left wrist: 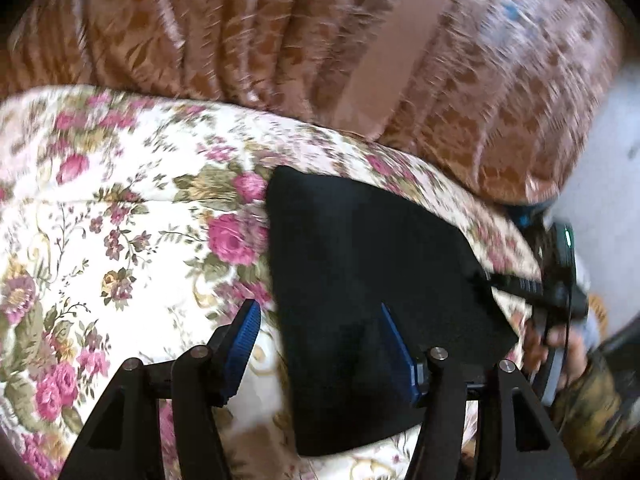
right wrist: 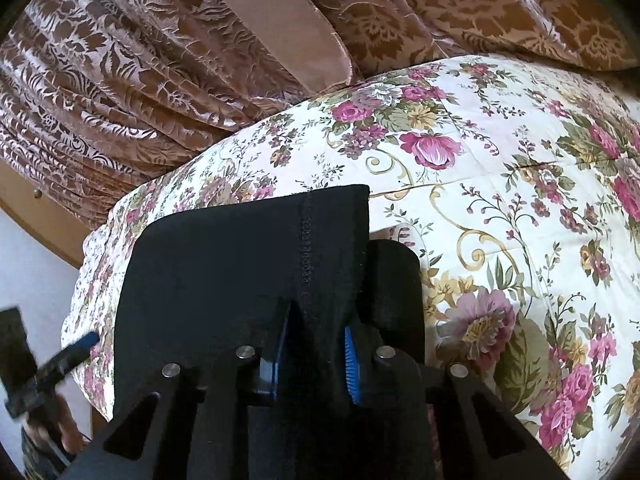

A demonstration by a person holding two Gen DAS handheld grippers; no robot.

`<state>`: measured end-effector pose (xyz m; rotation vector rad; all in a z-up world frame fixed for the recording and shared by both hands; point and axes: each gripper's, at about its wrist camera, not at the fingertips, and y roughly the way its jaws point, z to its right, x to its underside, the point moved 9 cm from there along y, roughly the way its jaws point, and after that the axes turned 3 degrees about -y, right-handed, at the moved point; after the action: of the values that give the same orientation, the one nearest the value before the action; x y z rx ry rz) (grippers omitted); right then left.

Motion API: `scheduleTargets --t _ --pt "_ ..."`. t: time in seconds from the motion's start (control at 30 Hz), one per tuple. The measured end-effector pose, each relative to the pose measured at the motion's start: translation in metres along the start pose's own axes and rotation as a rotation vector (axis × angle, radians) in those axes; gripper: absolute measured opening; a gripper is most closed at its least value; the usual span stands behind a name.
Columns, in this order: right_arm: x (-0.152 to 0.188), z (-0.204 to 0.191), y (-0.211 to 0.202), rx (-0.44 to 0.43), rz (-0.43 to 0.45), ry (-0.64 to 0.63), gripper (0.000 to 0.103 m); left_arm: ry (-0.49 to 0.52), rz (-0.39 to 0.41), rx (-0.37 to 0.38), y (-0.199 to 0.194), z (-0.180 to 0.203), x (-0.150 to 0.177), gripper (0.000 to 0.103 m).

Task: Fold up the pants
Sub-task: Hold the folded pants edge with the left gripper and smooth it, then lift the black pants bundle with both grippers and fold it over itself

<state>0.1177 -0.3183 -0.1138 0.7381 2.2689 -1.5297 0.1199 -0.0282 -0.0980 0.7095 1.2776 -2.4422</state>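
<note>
The black pants lie folded on a floral bedspread. In the left wrist view my left gripper is open, its blue pads wide apart, with the pants' left edge lying between and over the right pad. The other gripper shows blurred at the right edge. In the right wrist view my right gripper is shut on a raised fold of the pants, along a stitched seam. The left gripper shows blurred at the lower left.
Brown patterned curtains hang behind the bed. The bedspread stretches to the right in the right wrist view. A white wall and wooden trim are at the left there.
</note>
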Motion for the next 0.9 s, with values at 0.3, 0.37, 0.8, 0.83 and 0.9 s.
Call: scheduleTargets --t 0.3,0.37,0.8,0.83,0.9 --pt "0.0 -0.002 -0.002 0.004 0.015 -0.042 0.018 -0.192 -0.047 0.172 0.038 -0.029 -0.054 0.062" --pt "0.0 -0.002 -0.003 -0.002 0.016 -0.037 0.02 -0.239 -0.066 0.206 0.049 -0.033 -0.062 0.062" --pt "-0.001 0.005 -0.001 -0.057 0.013 0.045 0.025 -0.353 -0.185 0.36 0.114 -0.039 -0.08 0.061" --pt "-0.002 0.005 -0.001 -0.058 0.014 0.045 0.025 -0.35 -0.189 0.363 0.115 -0.038 -0.08 0.06" --pt "-0.002 0.005 -0.001 -0.057 0.013 0.043 0.025 -0.332 -0.185 0.363 0.117 -0.034 -0.081 0.054"
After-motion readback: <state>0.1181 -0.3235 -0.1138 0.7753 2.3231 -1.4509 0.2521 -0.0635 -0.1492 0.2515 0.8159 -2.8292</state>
